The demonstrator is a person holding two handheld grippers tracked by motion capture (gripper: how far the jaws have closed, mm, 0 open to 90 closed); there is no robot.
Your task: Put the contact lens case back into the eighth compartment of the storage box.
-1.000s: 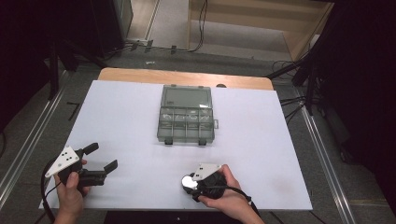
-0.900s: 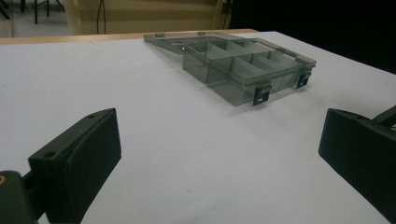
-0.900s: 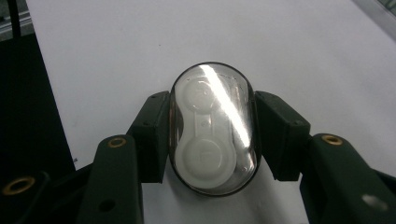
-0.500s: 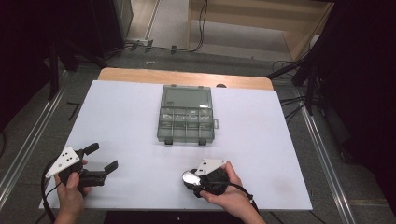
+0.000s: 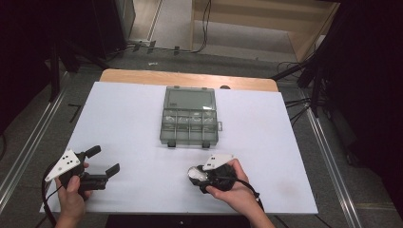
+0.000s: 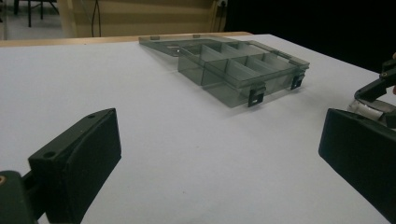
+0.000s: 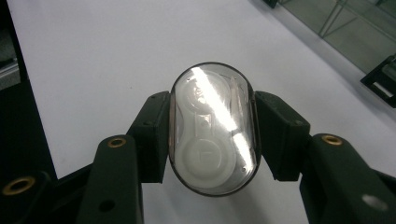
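A clear oval case (image 7: 212, 128) with white round parts inside sits between the jaws of my right gripper (image 7: 212, 135), which is shut on its two long sides. In the high view that right gripper (image 5: 197, 176) is low over the white table near the front edge, with the oval case (image 5: 195, 174) at its left end. My left gripper (image 5: 105, 160) rests at the front left, open, with nothing between its jaws. In its own view the left gripper (image 6: 219, 140) looks across the table at a smoky grey compartment box (image 6: 233, 65).
The compartment box (image 5: 190, 118) lies in the middle of the table with its lid folded back toward the far side, and its corner (image 7: 355, 28) shows beside the held case. The white table top (image 5: 128, 118) ends at a wooden strip (image 5: 190, 78) at the back. Cables lie on the floor to the right.
My right hand has shifted slightly away from the front edge with the oval case still gripped. The left gripper has stayed in place.
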